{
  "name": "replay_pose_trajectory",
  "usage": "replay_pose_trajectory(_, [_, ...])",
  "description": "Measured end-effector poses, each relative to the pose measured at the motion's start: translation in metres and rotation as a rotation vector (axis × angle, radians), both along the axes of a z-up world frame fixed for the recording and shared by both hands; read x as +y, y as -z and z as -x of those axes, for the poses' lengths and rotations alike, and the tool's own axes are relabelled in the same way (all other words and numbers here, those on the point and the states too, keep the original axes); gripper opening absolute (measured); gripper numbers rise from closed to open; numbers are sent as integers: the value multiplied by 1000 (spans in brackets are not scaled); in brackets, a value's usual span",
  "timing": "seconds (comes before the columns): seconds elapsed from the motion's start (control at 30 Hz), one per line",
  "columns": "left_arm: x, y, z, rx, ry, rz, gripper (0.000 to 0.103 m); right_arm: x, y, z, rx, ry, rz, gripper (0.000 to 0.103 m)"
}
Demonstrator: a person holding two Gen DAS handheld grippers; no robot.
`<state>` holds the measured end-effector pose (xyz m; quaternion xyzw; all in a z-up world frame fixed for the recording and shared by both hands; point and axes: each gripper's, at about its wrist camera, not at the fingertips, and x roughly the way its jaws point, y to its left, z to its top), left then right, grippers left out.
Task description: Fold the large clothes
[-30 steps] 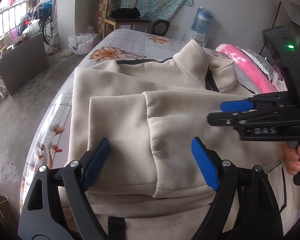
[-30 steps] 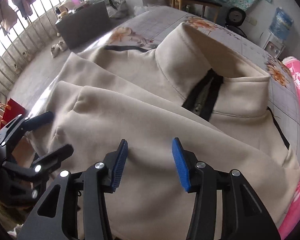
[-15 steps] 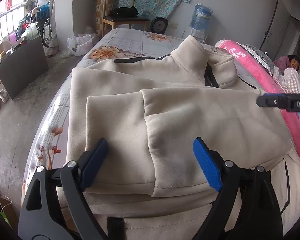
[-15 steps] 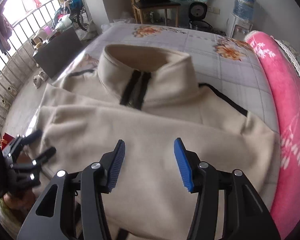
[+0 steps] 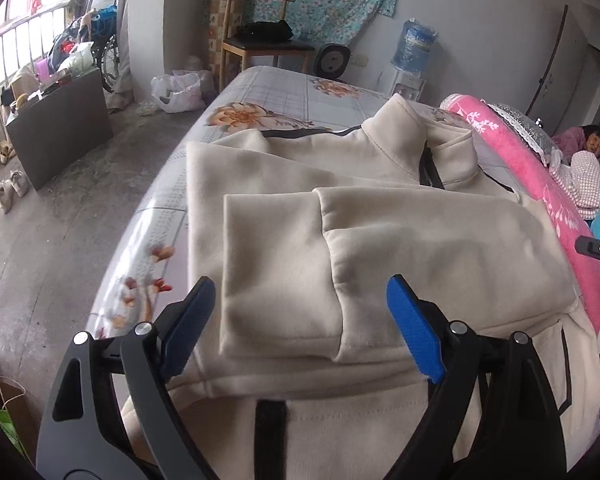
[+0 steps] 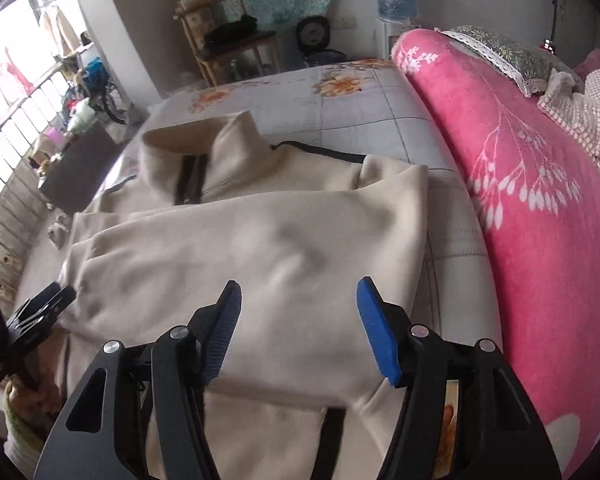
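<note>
Beige fleece jacket (image 5: 420, 248) on bed (image 5: 284, 92): thick, soft, floppy; I would pinch its hem corners, left tool (image 5: 300, 316) gaping empty, right tool (image 6: 298, 320) opening, empty.

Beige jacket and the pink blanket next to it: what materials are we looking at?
Jacket: looks like thick fleece or brushed knit, matte and soft, with rounded folds and stitched hems; the dark strip down the collar is probably a zipper. Pink blanket: plush, fuzzy pile with a slight sheen and a white printed branch pattern, likely synthetic.
</note>
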<state>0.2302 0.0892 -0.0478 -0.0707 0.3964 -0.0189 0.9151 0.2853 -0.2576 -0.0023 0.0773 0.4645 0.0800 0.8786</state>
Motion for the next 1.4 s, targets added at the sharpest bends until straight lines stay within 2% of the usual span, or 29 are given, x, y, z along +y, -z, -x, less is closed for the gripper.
replay_pose_trajectory(0.07, [-1,-15,21,-11,9,-16,84,6,-4,29,-12,-40,-7,74])
replay_pose_trajectory(0.2, [-14,-28,66,15,17,-127,89,27,15,95,29,-128,-1,77])
replay_pose_trajectory(0.33, [-32,-13,107,77,24,-160,89,43,39,143,55,-126,28,78])
replay_pose_trajectory(0.37, [-37,-7,114,90,24,-164,89,47,42,154,47,-117,47,79])
replay_pose_trajectory(0.4, [-43,2,122,106,21,-175,89,48,45,163,38,-107,63,84])
replay_pose_trajectory(0.5, [-59,30,131,175,22,-233,90,51,60,178,47,-67,105,88])
replay_pose_trajectory(0.57, [-64,32,143,113,-11,-267,91,51,68,181,65,-54,121,88])
replay_pose_trajectory(0.63, [-68,34,147,111,-12,-303,94,53,69,185,47,-45,145,88])
replay_pose_trajectory(0.73, [-70,35,154,80,-9,-336,95,53,73,188,34,-39,140,97])
replay_pose_trajectory(0.87, [-68,36,160,61,-16,-323,95,58,76,189,14,-31,175,97])
replay_pose_trajectory(1.03, [-59,38,156,82,-38,-240,96,57,77,193,-12,-18,168,97])
replay_pose_trajectory(1.13, [-50,40,154,104,-52,-161,96,57,77,195,-17,-10,171,97])
replay_pose_trajectory(1.4, [-52,41,154,122,-36,-167,96,59,76,193,-3,1,174,97])
